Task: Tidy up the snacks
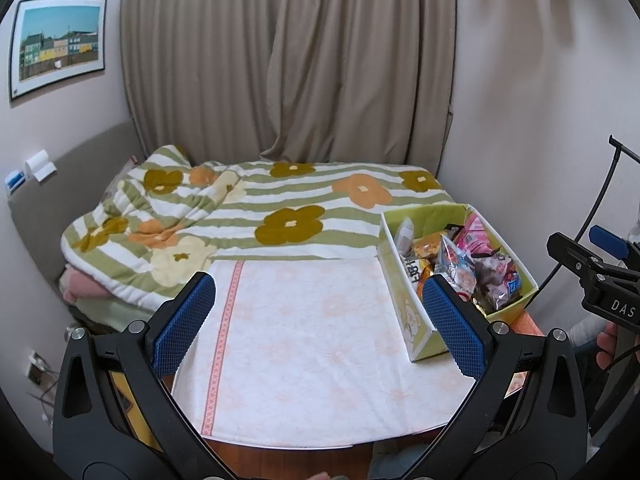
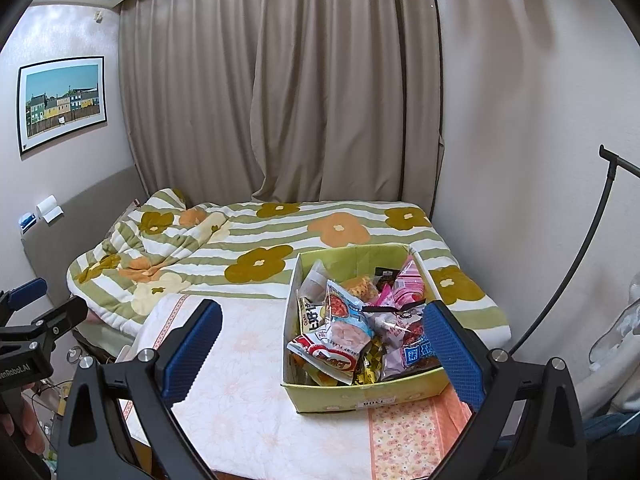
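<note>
1. Green cardboard makes up the snack box [image 2: 362, 396], which stands on the cloth-covered counter [image 2: 248, 400] at the lower right of the right wrist view, its far end toward the flowered bed [image 2: 256, 240].
2. Snack packets [image 2: 348, 328] fill the box in a loose heap: a pale blue shrimp-flake bag on top, a red and white pack below it, pink and purple packs to the right. None lies on the bare cloth in either view.
3. Left gripper [image 1: 320, 320]: its blue-padded fingers [image 1: 184, 320] are spread wide with nothing between them, over bare cloth at the lower centre of the left wrist view.
4. Right gripper [image 2: 322, 352]: its fingers [image 2: 452, 352] are also spread wide and empty.
5. Deciding relation: in the right wrist view the box sits between the fingers and just ahead, shifted toward the right finger. In the left wrist view the box [image 1: 404, 312] lies off at the right, partly behind the right-hand finger, its long axis running away toward the bed. I judge the right hand to be the nearer one to the packets.
6. Stage: packets heaped in the box with the cloth bare fits either snacks already gathered in, or a full box waiting to be sorted out; these views do not settle which.
</note>
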The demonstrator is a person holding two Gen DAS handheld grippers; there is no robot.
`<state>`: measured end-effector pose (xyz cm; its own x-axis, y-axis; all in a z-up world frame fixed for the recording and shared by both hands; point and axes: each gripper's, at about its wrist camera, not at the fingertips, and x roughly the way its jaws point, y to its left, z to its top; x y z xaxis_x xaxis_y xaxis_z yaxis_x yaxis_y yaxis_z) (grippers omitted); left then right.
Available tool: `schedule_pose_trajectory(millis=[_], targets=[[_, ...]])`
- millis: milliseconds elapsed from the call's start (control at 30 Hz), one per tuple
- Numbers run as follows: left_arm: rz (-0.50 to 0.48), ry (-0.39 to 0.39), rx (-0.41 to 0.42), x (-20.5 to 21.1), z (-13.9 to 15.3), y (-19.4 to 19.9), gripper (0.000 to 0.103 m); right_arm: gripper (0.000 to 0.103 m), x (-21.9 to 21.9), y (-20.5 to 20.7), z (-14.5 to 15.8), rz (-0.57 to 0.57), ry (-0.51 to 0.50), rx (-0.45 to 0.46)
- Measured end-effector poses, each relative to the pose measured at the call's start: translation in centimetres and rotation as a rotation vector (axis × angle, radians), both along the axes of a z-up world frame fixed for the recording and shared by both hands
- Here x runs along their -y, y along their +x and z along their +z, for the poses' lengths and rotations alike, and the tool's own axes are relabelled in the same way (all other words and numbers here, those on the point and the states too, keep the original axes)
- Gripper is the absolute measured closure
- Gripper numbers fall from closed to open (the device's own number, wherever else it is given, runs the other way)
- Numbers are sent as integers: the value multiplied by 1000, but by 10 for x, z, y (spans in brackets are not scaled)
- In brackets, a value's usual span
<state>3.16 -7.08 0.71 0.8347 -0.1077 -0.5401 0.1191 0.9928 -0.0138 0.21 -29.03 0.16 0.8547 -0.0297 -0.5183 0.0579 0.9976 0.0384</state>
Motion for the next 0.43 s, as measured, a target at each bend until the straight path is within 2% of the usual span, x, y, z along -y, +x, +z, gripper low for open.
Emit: schedule_pose_trajectory(millis=[433], targets=[[27,33,53,7,0,-8,0,3,0,0,-1,-2,3,-1]])
